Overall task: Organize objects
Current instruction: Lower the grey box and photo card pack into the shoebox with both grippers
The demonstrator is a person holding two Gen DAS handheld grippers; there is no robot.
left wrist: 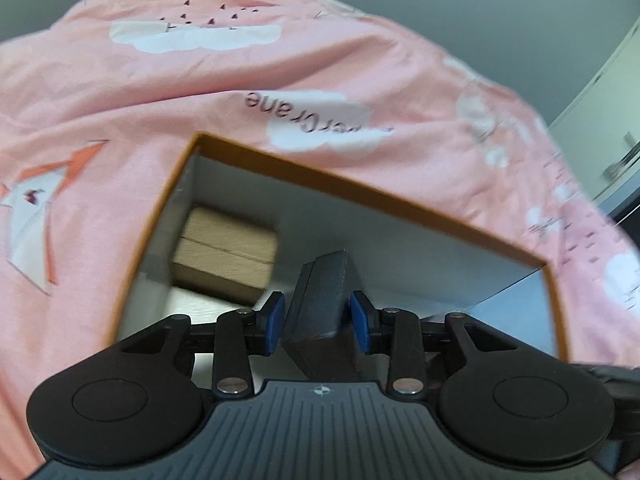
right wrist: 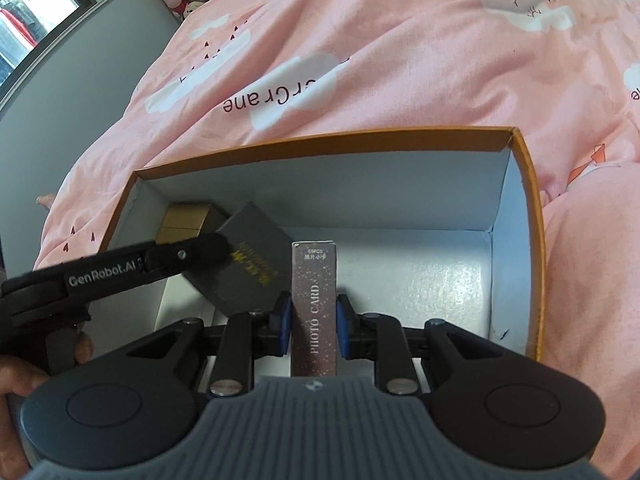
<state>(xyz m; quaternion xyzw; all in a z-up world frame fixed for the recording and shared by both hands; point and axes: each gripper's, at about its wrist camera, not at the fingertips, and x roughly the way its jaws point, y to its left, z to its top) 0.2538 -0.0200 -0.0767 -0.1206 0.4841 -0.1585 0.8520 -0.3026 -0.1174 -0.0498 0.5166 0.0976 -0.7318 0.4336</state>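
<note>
Inside the orange-rimmed cardboard box (right wrist: 524, 200), the left gripper (left wrist: 318, 322) pinches a matte dark box (left wrist: 324, 312); the right gripper (right wrist: 313, 324) pinches a glittery photo-card pack (right wrist: 315, 300); a wooden block (left wrist: 224, 254) sits cornered.

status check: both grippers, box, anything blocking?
Left gripper shut on dark box. Right gripper shut on photo card pack. Both over orange-rimmed box; wooden block in corner.

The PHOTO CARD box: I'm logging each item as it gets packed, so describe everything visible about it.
The PHOTO CARD box is a slim, tall pack, mauve-pink with a speckled sheen and pale lettering down its face, apparently cardboard. It stands upright, clamped between the right gripper and its blue pads, held over the white floor of the orange-rimmed box.
</note>
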